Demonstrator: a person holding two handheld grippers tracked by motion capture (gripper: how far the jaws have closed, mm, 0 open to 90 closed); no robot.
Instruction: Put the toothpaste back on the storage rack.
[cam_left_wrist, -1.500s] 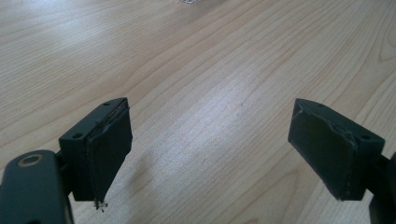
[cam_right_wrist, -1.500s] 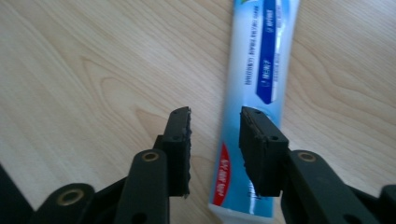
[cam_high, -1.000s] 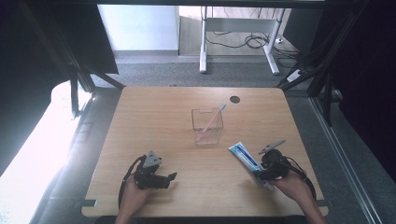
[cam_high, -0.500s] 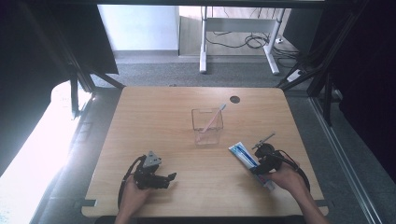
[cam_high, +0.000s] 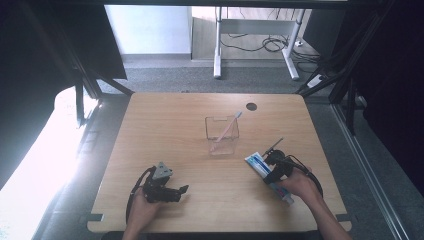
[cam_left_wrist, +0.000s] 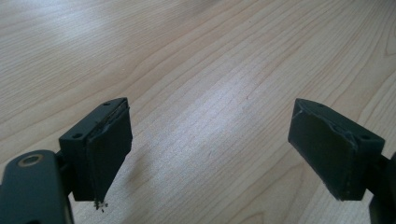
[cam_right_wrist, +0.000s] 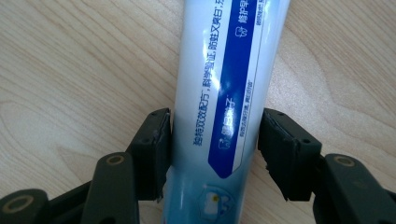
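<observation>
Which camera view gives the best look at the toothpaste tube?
The right gripper view: the toothpaste tube is close, lying on the table between the right gripper jaws, its print visible. The high view shows it small, partly under that gripper. The left gripper view adds nothing.

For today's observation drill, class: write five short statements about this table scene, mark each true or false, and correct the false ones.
1. The right claw straddles a toothpaste tube. True.
2. The toothpaste tube stands inside the clear container. False: it lies flat on the table.
3. A pink toothbrush leans in the clear container. True.
4. The left claw grips the toothbrush. False: it is open, with bare wood between its jaws.
5. The container lies tipped over. False: it stands upright.
</observation>
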